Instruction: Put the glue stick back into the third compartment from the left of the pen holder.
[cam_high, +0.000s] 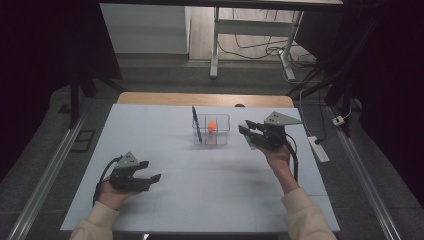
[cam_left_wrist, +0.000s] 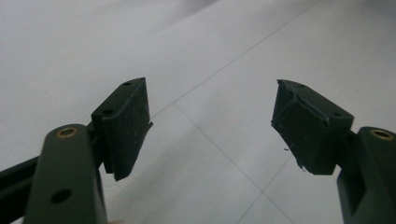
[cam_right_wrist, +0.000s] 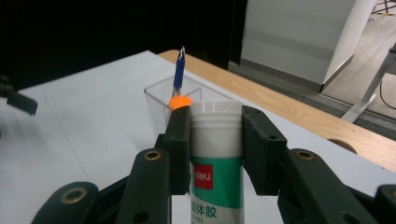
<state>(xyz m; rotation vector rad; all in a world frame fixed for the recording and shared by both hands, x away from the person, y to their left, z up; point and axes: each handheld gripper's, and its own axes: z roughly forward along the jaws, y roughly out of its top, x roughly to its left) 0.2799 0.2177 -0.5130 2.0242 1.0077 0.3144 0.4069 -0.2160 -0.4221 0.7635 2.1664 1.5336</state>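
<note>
My right gripper (cam_high: 248, 133) (cam_right_wrist: 215, 128) is shut on a glue stick (cam_right_wrist: 215, 154) with a white cap and a green and white label, held upright just right of a clear plastic organiser (cam_high: 222, 136) (cam_right_wrist: 156, 93) at the table's far middle. A blue pen (cam_high: 196, 125) (cam_right_wrist: 179, 70) stands tilted in the organiser's left part, and a small orange object (cam_high: 212, 126) (cam_right_wrist: 180, 101) sits in it beside the pen. My left gripper (cam_high: 151, 178) (cam_left_wrist: 210, 126) rests low over the near left of the white table (cam_high: 165, 145), open, with bare tabletop between its jaws.
A wooden tabletop strip (cam_high: 200, 99) runs behind the white surface. A white power strip (cam_high: 318, 148) lies on the floor to the right. White desk legs (cam_high: 215, 45) and cables stand farther back. Metal rails (cam_high: 45, 180) flank the table.
</note>
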